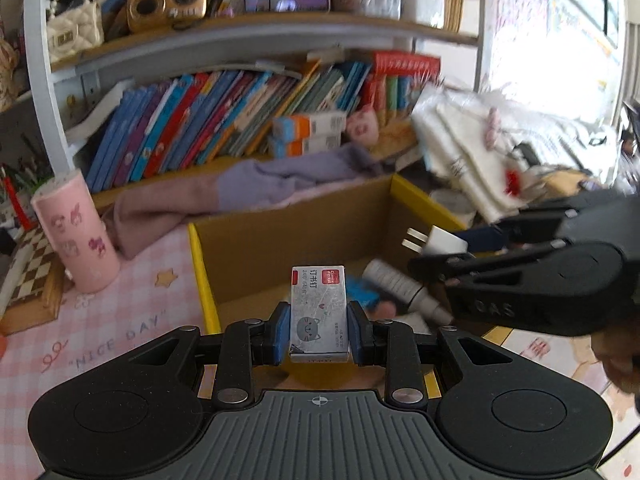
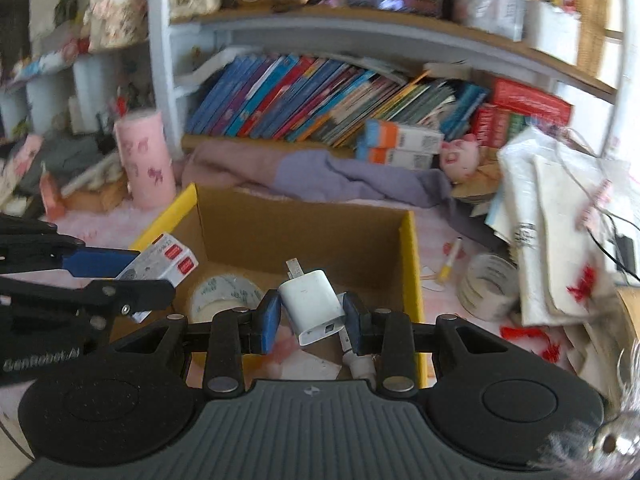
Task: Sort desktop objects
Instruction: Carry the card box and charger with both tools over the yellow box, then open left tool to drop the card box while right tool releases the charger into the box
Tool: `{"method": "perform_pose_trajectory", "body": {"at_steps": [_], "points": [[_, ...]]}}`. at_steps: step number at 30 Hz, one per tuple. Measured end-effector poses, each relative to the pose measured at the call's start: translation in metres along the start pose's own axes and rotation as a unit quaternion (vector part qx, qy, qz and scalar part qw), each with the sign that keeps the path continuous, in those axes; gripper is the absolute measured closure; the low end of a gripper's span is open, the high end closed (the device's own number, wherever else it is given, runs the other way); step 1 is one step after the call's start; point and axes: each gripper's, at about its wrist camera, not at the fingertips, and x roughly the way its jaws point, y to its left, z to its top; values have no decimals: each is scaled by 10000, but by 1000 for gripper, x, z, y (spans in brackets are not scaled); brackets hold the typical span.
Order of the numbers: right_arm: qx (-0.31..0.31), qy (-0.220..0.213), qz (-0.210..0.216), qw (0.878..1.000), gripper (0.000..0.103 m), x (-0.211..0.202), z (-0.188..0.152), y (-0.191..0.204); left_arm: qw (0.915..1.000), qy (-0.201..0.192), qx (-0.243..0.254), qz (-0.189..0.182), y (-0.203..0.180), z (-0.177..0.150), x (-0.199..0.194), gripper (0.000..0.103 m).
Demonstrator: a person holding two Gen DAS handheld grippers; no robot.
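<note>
L tool [image 1: 319, 330] clamped on silver staple box w/ red label [image 1: 318, 312], R tool [image 2: 310, 318] clamped on white USB charger plug [image 2: 311, 306], both over open brown cardboard box w/ yellow rim [image 1: 296, 224]; lower well inside walls before opening, R clear of L.

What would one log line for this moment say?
left gripper: holds staple box | right gripper: holds charger plug | both over cardboard box

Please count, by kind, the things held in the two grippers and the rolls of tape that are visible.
Staple box, in the left gripper: 1
White charger plug, in the right gripper: 1
Tape rolls, one inside the cardboard box, one outside it: 2
Total: 4
</note>
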Motion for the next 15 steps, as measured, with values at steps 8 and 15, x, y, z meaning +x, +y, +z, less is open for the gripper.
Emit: {"method": "perform_pose_trajectory", "body": {"at_steps": [8,15], "points": [[-606,665,284,9955,71,47,1,3,9989,441,-40,128,-7,-10,23,75],[-802,1094,443,9898,71,65,-7,4,9984,502,-142,211,-9,-12,27,75]]}}
